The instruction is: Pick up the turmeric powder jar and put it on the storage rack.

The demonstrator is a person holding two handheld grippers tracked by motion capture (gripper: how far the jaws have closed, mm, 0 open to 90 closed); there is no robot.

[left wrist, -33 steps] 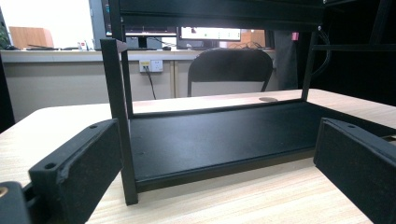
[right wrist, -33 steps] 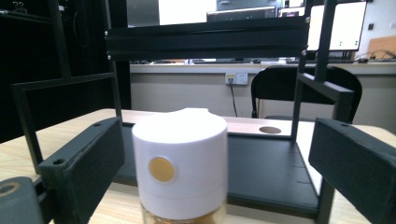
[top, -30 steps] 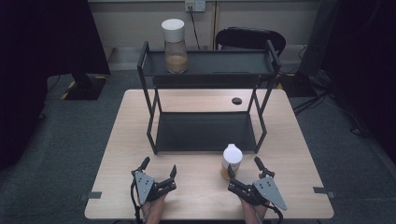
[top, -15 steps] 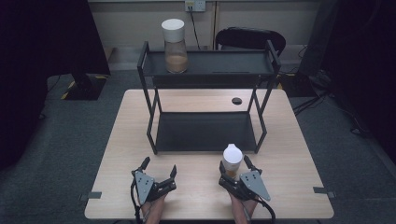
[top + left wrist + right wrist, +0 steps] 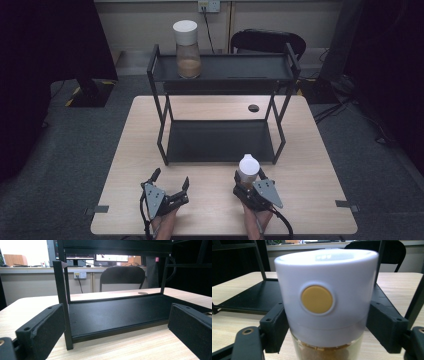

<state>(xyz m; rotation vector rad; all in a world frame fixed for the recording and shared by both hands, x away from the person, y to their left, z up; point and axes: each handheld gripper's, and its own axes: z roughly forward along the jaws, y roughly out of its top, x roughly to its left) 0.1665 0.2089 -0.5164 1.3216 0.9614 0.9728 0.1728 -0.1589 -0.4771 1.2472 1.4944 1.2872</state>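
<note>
My right hand-held gripper (image 5: 322,322) has just been closing around the clear, white-lidded jar of brown powder (image 5: 325,297) on the bench (image 5: 310,165); pads flank its slick, rigid neck. I'd grip lower, gently.

I note a clear glass jar (image 5: 325,350) of tan-brown powder with a white cap and round yellow button, black two-tier metal rack (image 5: 222,142), pale wood-grain tabletop (image 5: 310,150), second white-lidded jar (image 5: 187,49) with brown fill, black gripper jaws, grey carpet.
</note>
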